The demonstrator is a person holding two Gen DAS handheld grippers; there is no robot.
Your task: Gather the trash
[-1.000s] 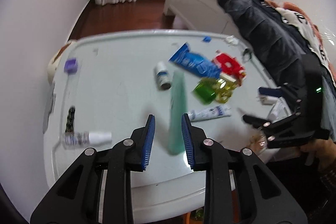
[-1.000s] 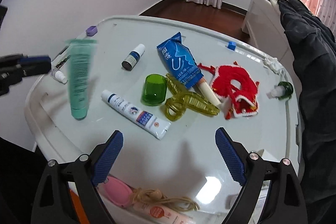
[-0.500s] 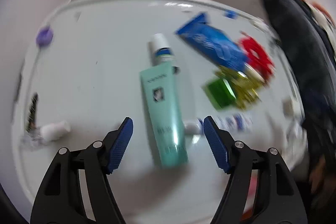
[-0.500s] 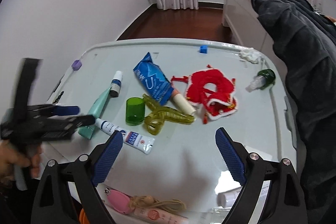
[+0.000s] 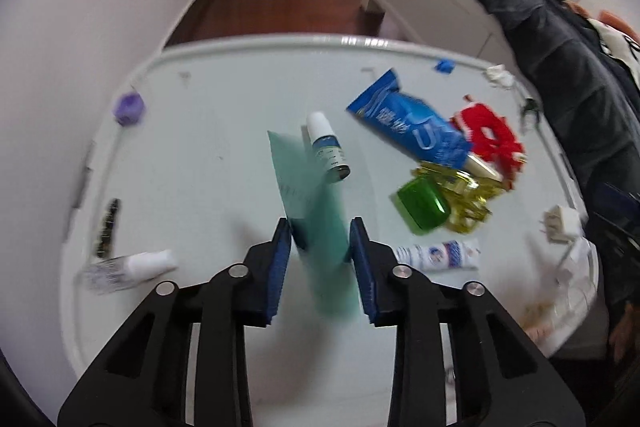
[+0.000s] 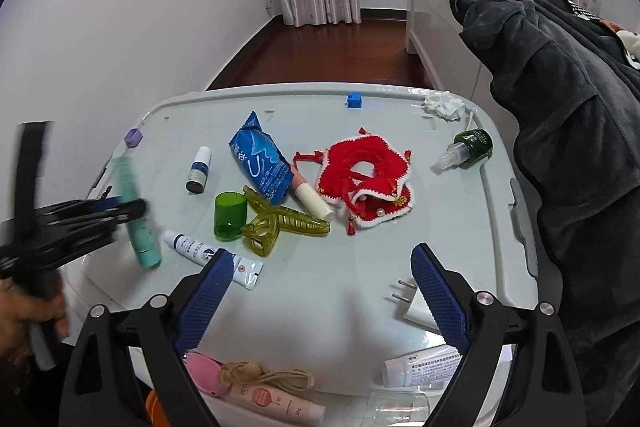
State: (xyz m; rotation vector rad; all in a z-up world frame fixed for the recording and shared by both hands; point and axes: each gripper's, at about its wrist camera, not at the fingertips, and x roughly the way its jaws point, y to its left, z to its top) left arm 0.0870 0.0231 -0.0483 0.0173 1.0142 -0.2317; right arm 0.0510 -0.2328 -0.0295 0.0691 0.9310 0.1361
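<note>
1. Left wrist view: the left gripper (image 5: 320, 251) has just been closing, and the teal tube (image 5: 316, 211) stands between its blue pads, pinched partway along its length. The tube is blurred, its crimped end pointing away toward the small bottle (image 5: 326, 147). To do this step well, I would check that both pads bear on the tube's flat faces; a soft tube pinched on one edge can twist out. Lift straight up from the table (image 5: 208, 99) so the tail does not sweep the bottle or the white tube (image 5: 436, 255) just beside the right pad.

2. Right wrist view: the right gripper (image 6: 320, 283) is spread wide with nothing between its pads, hovering over bare table near the front edge. The left gripper (image 6: 100, 211) shows at the left, blurred, clamped across the teal tube (image 6: 136, 211), which appears tilted, cap end low near the table's left edge. No bin is visible in either view, so where the tube should go cannot be told. The right gripper's nearest likely pick is the white tube (image 6: 212, 255), lying just ahead of its left pad; the blue wrapper (image 6: 260, 163) lies farther back.
</note>
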